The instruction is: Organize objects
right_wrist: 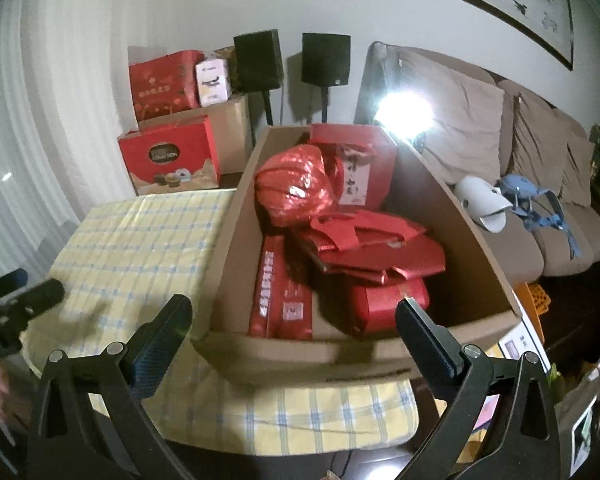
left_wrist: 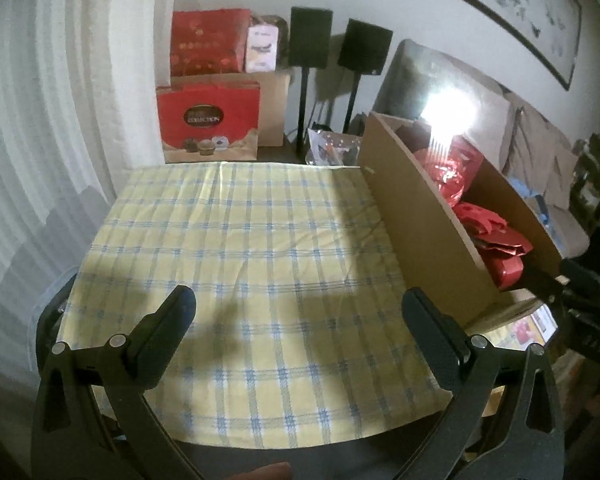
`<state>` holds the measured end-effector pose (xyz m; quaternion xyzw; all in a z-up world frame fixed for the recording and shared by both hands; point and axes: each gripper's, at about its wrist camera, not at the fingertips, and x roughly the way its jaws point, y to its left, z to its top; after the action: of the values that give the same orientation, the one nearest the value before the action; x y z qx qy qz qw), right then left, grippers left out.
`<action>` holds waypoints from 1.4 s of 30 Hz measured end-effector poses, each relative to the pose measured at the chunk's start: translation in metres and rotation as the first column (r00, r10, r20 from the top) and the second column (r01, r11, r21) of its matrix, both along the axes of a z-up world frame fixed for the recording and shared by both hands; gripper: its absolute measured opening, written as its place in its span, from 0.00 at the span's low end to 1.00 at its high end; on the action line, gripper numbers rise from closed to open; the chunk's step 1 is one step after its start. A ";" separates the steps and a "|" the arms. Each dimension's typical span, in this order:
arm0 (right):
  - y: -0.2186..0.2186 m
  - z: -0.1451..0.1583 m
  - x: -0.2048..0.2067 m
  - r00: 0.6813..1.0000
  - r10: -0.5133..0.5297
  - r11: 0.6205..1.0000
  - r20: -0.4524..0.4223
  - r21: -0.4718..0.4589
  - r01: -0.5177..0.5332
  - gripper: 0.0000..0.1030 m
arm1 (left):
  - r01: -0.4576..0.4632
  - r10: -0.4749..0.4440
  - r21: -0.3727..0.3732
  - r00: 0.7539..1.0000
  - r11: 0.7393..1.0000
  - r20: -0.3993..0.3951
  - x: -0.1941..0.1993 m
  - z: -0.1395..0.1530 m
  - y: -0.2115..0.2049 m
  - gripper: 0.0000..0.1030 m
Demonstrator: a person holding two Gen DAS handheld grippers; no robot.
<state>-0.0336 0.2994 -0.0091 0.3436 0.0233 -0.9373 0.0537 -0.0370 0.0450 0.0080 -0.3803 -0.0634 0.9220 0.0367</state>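
Observation:
A brown cardboard box stands on the right part of a yellow-and-blue plaid cloth over a table. It holds a shiny red foil ball, a red gift bag and red flat boxes. My right gripper is open and empty, just in front of the box's near wall. My left gripper is open and empty over the bare plaid cloth, left of the box. The left gripper's tip also shows in the right wrist view.
Red gift boxes and cardboard boxes are stacked on the floor behind the table. Two black speakers stand on poles by the wall. A beige sofa at right carries a white object and a blue one.

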 end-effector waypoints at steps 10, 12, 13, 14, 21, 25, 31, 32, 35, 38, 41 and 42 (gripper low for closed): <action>0.004 -0.007 0.022 1.000 -0.028 1.000 -0.007 0.003 0.028 0.99 | -0.016 0.016 0.009 1.000 1.000 -0.001 0.025 0.002 -0.007 1.00; 0.004 -0.007 0.026 1.000 -0.029 1.000 -0.008 0.001 0.029 0.99 | -0.027 0.027 -0.004 1.000 1.000 -0.008 0.029 0.001 -0.008 1.00; 0.005 -0.008 0.027 1.000 -0.029 1.000 -0.009 0.003 0.029 0.99 | -0.032 0.032 -0.008 0.999 0.999 -0.012 0.031 0.001 -0.008 1.00; 0.004 -0.008 0.029 0.999 -0.031 1.000 -0.010 0.007 0.031 0.99 | -0.034 0.034 -0.009 0.999 0.999 -0.013 0.033 0.001 -0.008 1.00; 0.005 -0.007 0.035 0.999 -0.031 1.000 -0.017 0.000 0.031 0.99 | -0.040 0.040 -0.032 0.999 0.999 -0.020 0.040 -0.001 -0.006 1.00; 0.005 -0.007 0.035 0.999 -0.035 0.999 -0.015 0.002 0.035 0.99 | -0.044 0.043 -0.032 0.999 0.998 -0.019 0.039 -0.001 -0.007 1.00; 0.004 -0.007 0.037 0.999 -0.038 0.999 -0.015 0.002 0.038 0.99 | -0.047 0.046 -0.033 0.999 0.998 -0.015 0.039 -0.001 -0.007 1.00; 0.004 -0.007 0.036 0.999 -0.038 0.999 -0.015 0.003 0.038 0.99 | -0.046 0.046 -0.034 0.999 0.998 -0.014 0.038 -0.001 -0.007 1.00; 0.004 -0.007 0.036 0.999 -0.038 0.999 -0.015 0.001 0.038 0.99 | -0.050 0.049 -0.033 0.999 0.998 -0.014 0.038 -0.001 -0.007 1.00; 0.004 -0.007 0.036 0.999 -0.039 0.999 -0.016 0.001 0.039 0.99 | -0.055 0.055 -0.030 0.998 0.998 -0.017 0.038 -0.001 -0.007 1.00; 0.004 -0.007 0.036 0.999 -0.041 0.999 -0.019 0.000 0.041 0.99 | -0.061 0.061 -0.031 0.998 0.998 -0.019 0.038 -0.001 -0.008 1.00; 0.004 -0.007 0.036 0.999 -0.041 0.999 -0.019 -0.001 0.041 0.99 | -0.059 0.058 -0.031 0.998 0.998 -0.016 0.038 -0.001 -0.007 1.00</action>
<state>0.0028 0.3031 -0.0158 0.3351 0.0165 -0.9414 0.0343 0.0009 0.0376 0.0067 -0.3718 -0.0597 0.9264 0.0042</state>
